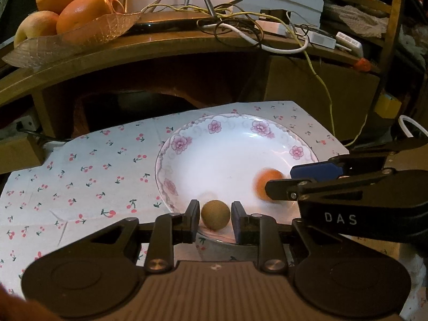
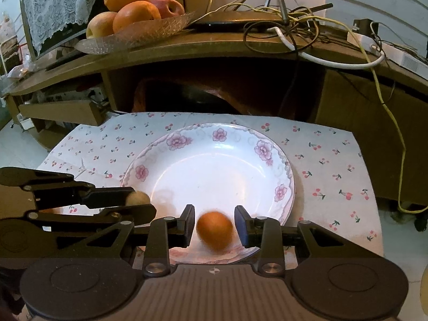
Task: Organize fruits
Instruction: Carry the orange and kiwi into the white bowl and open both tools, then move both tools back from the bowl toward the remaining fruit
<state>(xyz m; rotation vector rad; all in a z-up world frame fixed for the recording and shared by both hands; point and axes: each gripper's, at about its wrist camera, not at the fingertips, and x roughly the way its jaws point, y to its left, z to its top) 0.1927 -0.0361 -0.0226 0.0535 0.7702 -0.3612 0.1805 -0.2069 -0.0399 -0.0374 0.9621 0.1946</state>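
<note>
A white plate with pink flowers (image 1: 187, 144) (image 2: 267, 149) lies on a cherry-print cloth (image 1: 80, 176) (image 2: 326, 165). My left gripper (image 1: 215, 219) is open around a small brown round fruit (image 1: 215, 215) at the plate's near rim; narrow gaps show on both sides. That fruit peeks out beside the left gripper in the right wrist view (image 2: 139, 198). My right gripper (image 2: 214, 226) is open, and a small orange fruit (image 2: 215, 230) sits blurred between its fingers over the plate's near rim. The orange fruit also shows in the left wrist view (image 1: 264, 184), partly hidden by the right gripper.
A glass dish (image 1: 80, 37) (image 2: 139, 34) with oranges and apples stands on a wooden shelf (image 1: 160, 45) behind the cloth. Tangled cables (image 1: 254, 32) (image 2: 307, 26) and a power strip (image 2: 388, 50) lie on the shelf. A dark recess lies under the shelf.
</note>
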